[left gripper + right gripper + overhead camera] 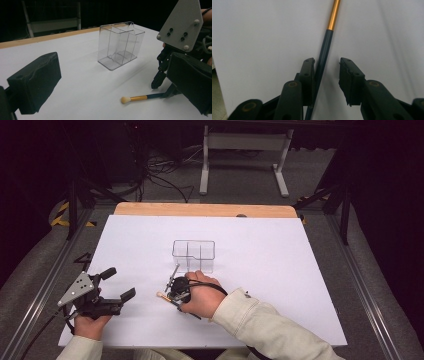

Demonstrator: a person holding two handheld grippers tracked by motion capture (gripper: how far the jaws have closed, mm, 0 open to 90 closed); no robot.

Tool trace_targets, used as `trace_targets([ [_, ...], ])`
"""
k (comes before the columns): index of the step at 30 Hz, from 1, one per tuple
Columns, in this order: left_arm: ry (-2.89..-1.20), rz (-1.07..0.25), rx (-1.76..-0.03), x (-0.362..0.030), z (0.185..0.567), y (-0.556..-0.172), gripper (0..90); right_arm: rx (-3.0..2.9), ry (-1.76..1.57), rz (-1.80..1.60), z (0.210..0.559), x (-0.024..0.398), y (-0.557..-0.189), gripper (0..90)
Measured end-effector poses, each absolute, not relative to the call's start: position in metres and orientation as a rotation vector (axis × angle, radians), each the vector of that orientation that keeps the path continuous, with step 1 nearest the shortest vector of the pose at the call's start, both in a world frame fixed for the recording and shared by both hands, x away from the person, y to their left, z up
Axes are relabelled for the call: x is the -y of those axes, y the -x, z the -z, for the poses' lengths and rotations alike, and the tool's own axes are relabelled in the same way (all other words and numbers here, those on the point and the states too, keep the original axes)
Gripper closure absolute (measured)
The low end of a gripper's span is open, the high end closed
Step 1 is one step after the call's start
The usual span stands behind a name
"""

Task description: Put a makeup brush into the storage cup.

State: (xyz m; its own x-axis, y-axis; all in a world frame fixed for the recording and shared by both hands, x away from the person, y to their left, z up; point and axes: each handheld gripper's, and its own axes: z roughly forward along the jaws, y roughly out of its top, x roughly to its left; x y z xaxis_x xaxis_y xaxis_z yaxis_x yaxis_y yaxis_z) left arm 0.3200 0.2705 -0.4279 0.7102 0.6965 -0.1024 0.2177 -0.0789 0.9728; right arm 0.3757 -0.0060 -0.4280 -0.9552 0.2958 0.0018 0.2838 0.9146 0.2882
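Nearest me, the left gripper (pixel 119 285) rests at the table's (pixel 280 285) near-left edge, jaws wide apart with nothing between them. Just right of it, the right gripper (pixel 175 292) is bent down over a makeup brush (pixel 140 98) lying flat on the white top, its jaws straddling the dark handle but not yet pinching: one pad touches, the other stands off. I'd centre the handle before squeezing, so it doesn't roll. The right gripper view shows that gap; the left gripper view shows the pale bristle tip. Farther off stands the clear organizer (pixel 194 255), empty.
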Motion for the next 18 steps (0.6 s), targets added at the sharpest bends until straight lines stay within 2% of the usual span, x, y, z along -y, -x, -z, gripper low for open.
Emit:
trace_targets([
  [12,-1.64,-0.465,-0.75,-0.2708,0.4281,-0.3201,0.2,-3.008,-0.505,-0.4,0.4274,0.0009,-0.3716,83.8],
  [18,-1.641,-0.466,-0.751,-0.2708,0.4284,-0.3203,0.2,-3.01,-0.526,-0.41,0.4274,0.0016,-0.3723,83.9],
])
